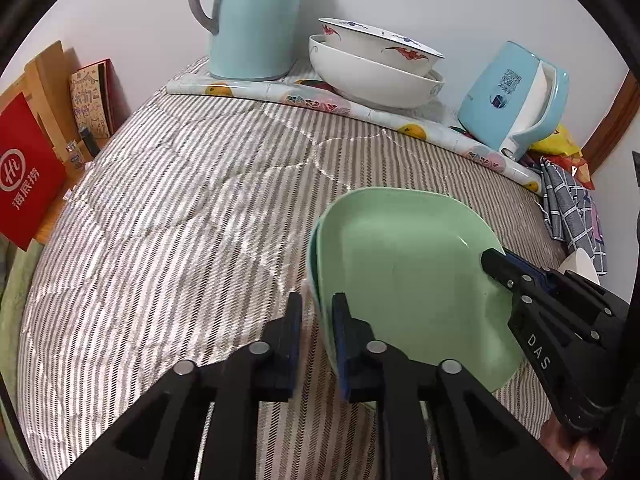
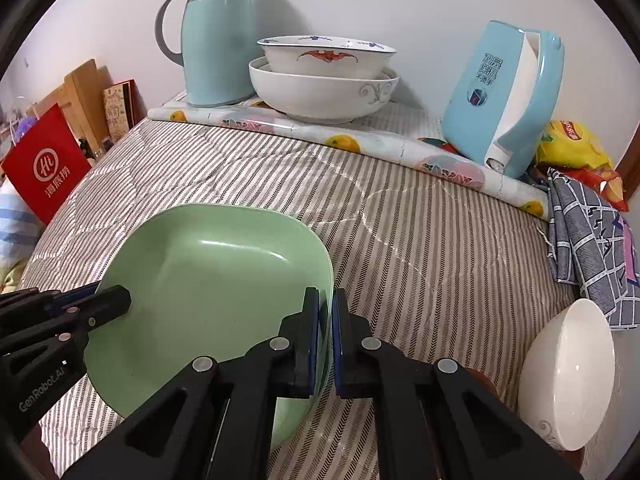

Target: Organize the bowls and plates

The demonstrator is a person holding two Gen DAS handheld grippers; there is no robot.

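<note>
Left wrist view: two nested ceramic bowls [image 1: 376,68] — a painted one seated inside a plain white one — already stand stacked at the back of the striped quilted table cover [image 1: 180,200], beside the tall pale-blue thermos jug [image 1: 256,20]; that part of the task appears done. The pale-green squarish plastic plate [image 1: 404,276] is raised and tilted near the front, apparently not yet placed. The left gripper [image 1: 316,340] straddles the plate's near rim; its jaws stand narrowly apart, the right pad against the rim, the left pad showing a gap, so the grip looks loose or unfinished. Right wrist view: the right gripper [image 2: 326,340] is closed tight on the opposite rim of the green plate, pads pressed to both faces — this hand carries it. A small white ceramic bowl [image 2: 568,376] lies tipped at the right edge, still unsorted.
</note>
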